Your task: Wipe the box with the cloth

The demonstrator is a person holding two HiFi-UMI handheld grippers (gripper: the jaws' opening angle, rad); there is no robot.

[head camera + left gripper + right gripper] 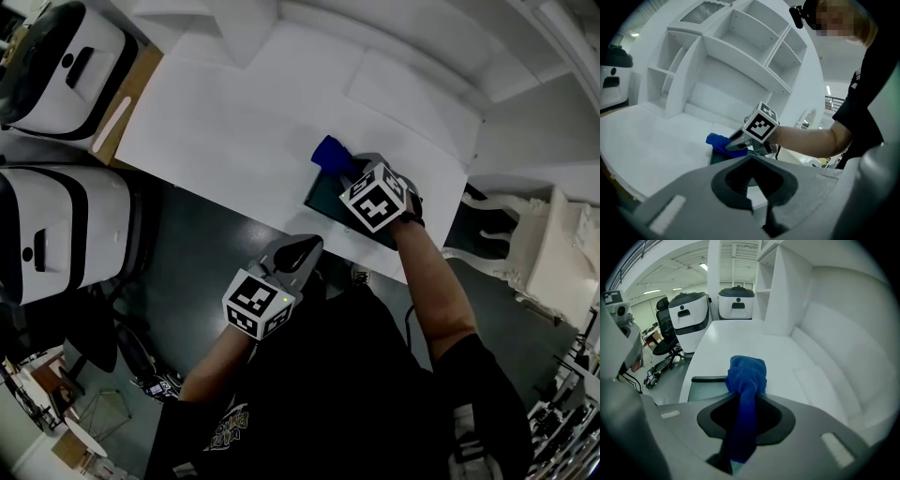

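Right gripper view: the single blue cloth [747,376] is clamped between the jaws of the right gripper [349,169]. Its bunched free end hangs over the far side of the one box [328,197]; contact cannot be confirmed. The box is flat and dark and lies at the near edge of the white bench [216,122], close to its near right corner. A white shelf unit [740,56] stands along the far edge. Two white machines [61,66] [56,234] stand off the left end, an office chair [663,341] beside them, and a white chair [525,244] off the right end. The right forearm reaches forward over the near edge. The left gripper [298,253] is held over the floor short of that edge, jaws together and empty, pointing at the bench.
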